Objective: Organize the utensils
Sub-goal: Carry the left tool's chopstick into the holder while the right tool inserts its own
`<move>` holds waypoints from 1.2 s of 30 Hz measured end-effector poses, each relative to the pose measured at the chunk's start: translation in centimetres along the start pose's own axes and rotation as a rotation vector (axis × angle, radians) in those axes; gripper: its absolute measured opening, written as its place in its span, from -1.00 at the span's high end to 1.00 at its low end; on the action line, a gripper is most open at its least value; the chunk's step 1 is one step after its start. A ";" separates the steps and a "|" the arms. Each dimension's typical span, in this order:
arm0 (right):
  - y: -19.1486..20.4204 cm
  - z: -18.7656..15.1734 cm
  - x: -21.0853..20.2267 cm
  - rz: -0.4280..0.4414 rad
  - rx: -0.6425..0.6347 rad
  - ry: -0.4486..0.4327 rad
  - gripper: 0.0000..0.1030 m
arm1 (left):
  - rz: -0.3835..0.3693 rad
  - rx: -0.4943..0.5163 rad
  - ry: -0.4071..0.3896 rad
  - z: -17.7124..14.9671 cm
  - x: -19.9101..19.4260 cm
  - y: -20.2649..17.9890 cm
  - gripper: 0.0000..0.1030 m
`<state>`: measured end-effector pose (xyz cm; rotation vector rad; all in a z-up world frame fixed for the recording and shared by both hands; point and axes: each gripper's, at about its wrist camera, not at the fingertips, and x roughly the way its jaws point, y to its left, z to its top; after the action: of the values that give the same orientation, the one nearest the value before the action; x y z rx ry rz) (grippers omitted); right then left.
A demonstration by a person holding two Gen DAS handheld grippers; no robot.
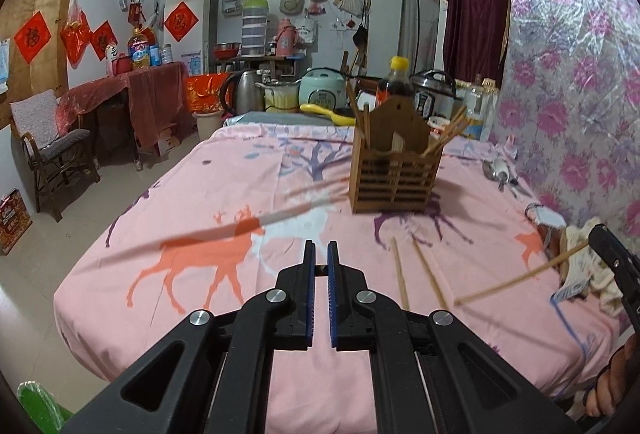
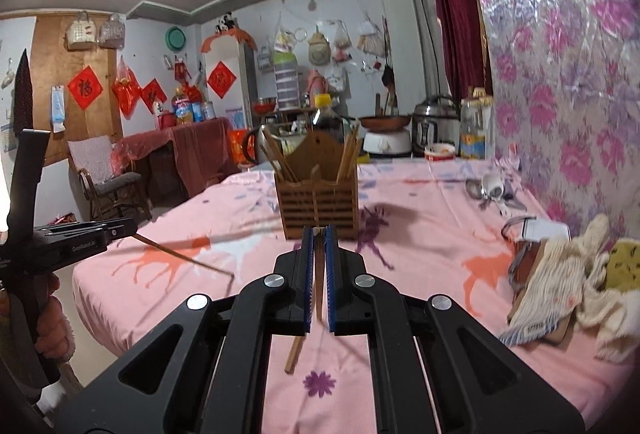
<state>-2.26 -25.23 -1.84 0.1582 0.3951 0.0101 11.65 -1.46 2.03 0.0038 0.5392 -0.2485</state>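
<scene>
Gripping one chopstick (image 2: 184, 257) left of the wooden holder (image 2: 320, 210), the left gripper (image 2: 134, 230) has its jaws closed on it above the pink cloth (image 2: 432, 258). Nearer than the holder, the right gripper (image 2: 319, 234) clamps another chopstick (image 2: 318, 274). Two loose chopsticks (image 1: 416, 274) lie just right of the left gripper; spoons (image 2: 490, 190) rest right of the holder.

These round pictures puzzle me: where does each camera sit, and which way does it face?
Left wrist view: rides the left gripper, looking along its fingers over the pink cloth toward the wooden holder; the right gripper and right hand show at right.
Right wrist view: rides the right gripper, shut on the right chopstick, facing the wooden holder; the left gripper, gripping the left chopstick, and left hand show at left.
Shared: pink cloth, wooden holder, each other's gripper.
</scene>
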 end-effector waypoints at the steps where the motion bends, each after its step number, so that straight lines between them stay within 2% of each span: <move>1: 0.0 0.5 0.2 0.001 0.000 -0.005 0.88 | -0.009 -0.005 -0.001 0.5 0.0 0.0 0.88; 11: -1.0 3.7 2.6 0.009 0.044 0.004 0.88 | -0.080 -0.016 0.005 5.9 1.9 -0.6 0.88; 19: -1.9 5.4 5.3 0.019 0.076 0.024 0.88 | -0.108 0.001 0.022 9.3 4.6 -1.7 0.88; 24: -2.4 6.8 7.0 0.030 0.102 0.027 0.88 | -0.120 0.017 0.006 12.3 6.5 -3.0 0.88; 30: -2.7 10.3 9.5 0.056 0.105 -0.003 0.88 | -0.141 0.059 -0.064 18.5 8.0 -5.4 0.88; 36: -2.5 15.4 12.5 0.054 0.071 -0.089 0.88 | -0.152 0.064 -0.162 25.3 9.6 -7.5 0.88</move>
<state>15.14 -29.52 7.06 0.2386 0.3020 0.0424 30.69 -12.76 19.30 0.0045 0.3708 -0.4107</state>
